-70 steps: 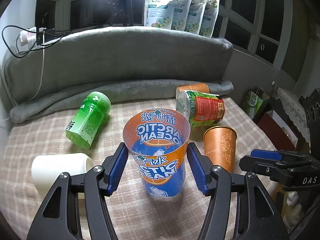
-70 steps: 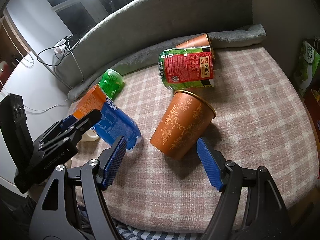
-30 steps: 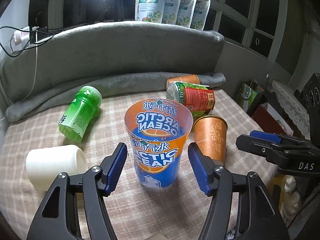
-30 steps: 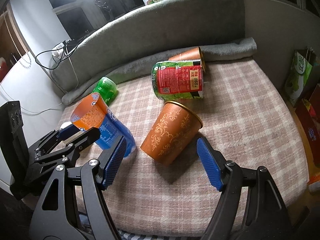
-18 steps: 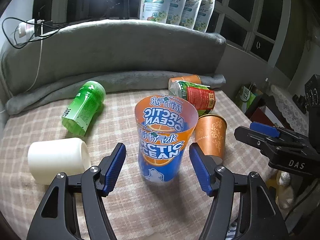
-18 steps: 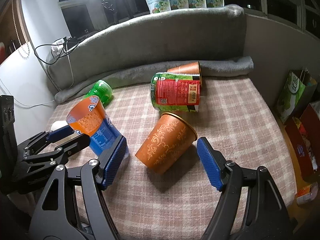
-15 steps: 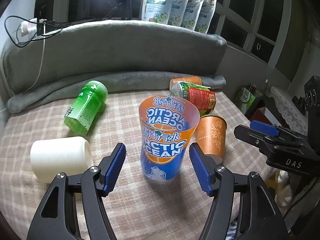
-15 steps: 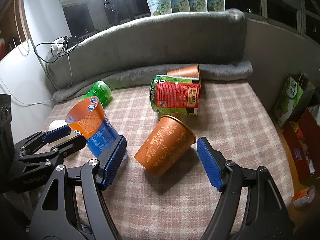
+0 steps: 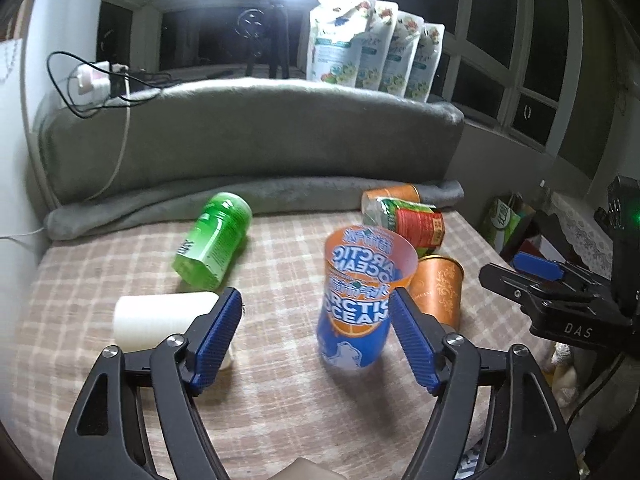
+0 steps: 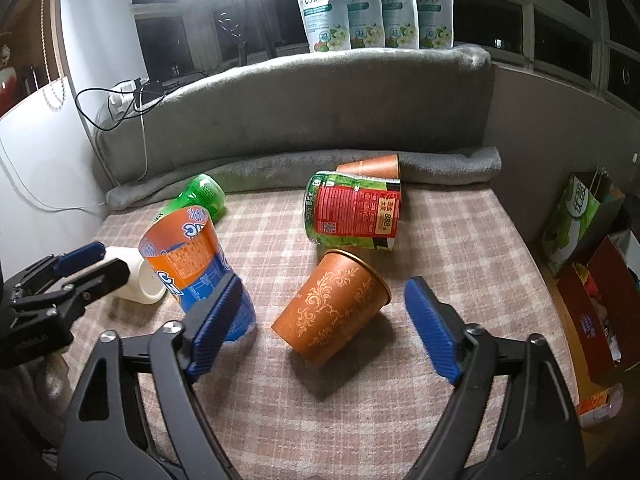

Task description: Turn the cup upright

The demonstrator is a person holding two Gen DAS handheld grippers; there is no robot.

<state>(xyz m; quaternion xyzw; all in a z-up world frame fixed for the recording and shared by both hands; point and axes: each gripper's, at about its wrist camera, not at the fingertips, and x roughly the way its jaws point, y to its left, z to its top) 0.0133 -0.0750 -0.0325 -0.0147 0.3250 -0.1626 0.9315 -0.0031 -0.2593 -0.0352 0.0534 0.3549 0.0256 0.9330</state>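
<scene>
Left claw (image 9: pixel 316 340) shifted left; cup (image 9: pixel 360 300) upright, free

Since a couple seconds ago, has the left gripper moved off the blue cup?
Yes. The left gripper has drawn back and leftward; the blue cup stands toward its right finger, uncentred.

Four white refill pouches with green labels (image 10: pixel 376 4) are standing in a row on the grey padded backrest (image 10: pixel 320 108) — dark windows behind them. A white power strip with black cables (image 9: pixel 96 84) is lying at the backrest's left end, and a green-and-white paper bag (image 10: pixel 580 216) is sitting beside the checked surface.
</scene>
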